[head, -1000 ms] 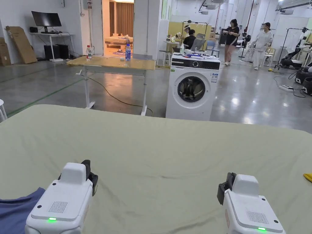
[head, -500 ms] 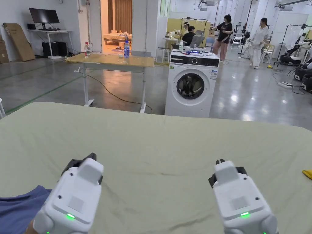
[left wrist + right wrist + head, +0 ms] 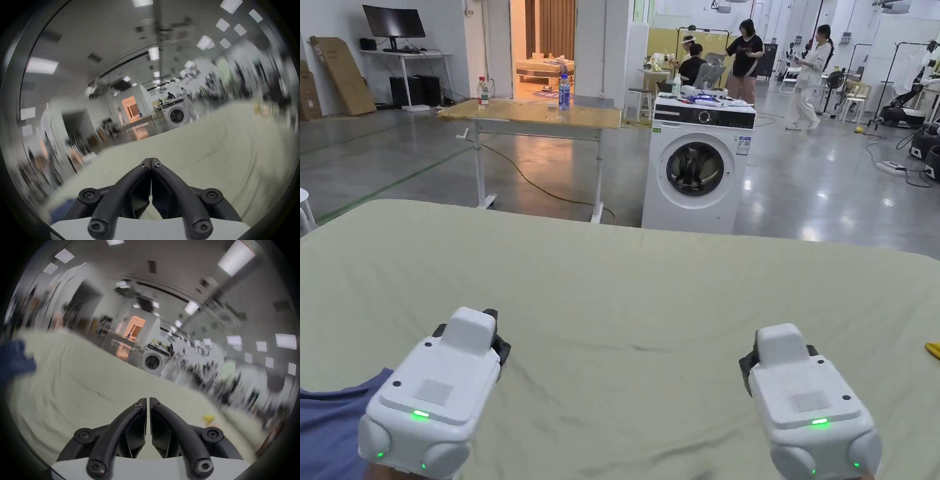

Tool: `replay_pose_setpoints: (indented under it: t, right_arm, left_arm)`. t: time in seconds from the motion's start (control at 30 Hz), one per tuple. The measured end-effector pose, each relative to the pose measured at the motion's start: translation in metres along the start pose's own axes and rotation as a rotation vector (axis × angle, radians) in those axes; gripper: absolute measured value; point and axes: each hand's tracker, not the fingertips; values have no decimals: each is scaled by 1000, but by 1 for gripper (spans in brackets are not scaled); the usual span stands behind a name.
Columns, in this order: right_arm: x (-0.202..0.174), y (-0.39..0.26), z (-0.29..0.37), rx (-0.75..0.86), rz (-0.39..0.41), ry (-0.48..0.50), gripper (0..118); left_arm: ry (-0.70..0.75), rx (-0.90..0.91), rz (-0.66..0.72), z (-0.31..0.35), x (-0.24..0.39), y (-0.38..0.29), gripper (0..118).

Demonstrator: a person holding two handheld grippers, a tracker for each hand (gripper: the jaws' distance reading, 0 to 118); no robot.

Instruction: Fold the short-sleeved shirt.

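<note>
Shirt [image 3: 328,419] (blue cloth) lies at the near left corner of the desk [image 3: 625,294] in the head view, partly under the left tongs [image 3: 487,334]; right tongs [image 3: 778,359] hover well apart. Left gripper view: left tongs [image 3: 151,160] pressed together, empty. Right gripper view: right tongs [image 3: 148,400] almost closed, a thin gap, pinching nothing.

Short-sleeved shirt [image 3: 328,419]: blue fabric, lying on the pale green sheet [image 3: 625,294] at the near left corner of the head view, partly cut off by the frame edge. In the right gripper view it reads as a dark blue, blurred, bunched patch [image 3: 14,360] at far left. Fold state cannot be told.
</note>
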Motion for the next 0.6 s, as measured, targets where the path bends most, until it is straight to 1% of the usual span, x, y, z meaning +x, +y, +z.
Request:
replay_pose_setpoints:
  t: [0.07,0.1,0.13,0.2,0.27,0.43,0.57,0.6]
  right_arm:
    - [9,-6,-6,-6,-171,-1,3]
    - [13,-9,-5,1,-238,5,3]
    - [13,-11,-3,11,-257,-5,3]
    - [12,-16,-5,25,-233,-26,3]
    - [10,-16,-3,38,-227,-30,3]
    - [5,-15,-2,28,-209,-27,3]
    - [1,-16,0,29,-190,-12,3]
    - [0,-17,-1,27,-180,-9,3]
  left_arm:
    - [-7,18,118,1,-4,-3,0]
    - [-15,33,170,2,-6,-5,0]
    - [-16,54,190,3,-7,-7,0]
    - [-16,65,243,2,-8,-10,0]
    - [-9,76,258,2,-9,-9,0]
    - [3,70,205,4,-12,-4,0]
    - [14,-16,138,9,-25,-5,0]
    - [18,-34,132,21,-13,7,0]
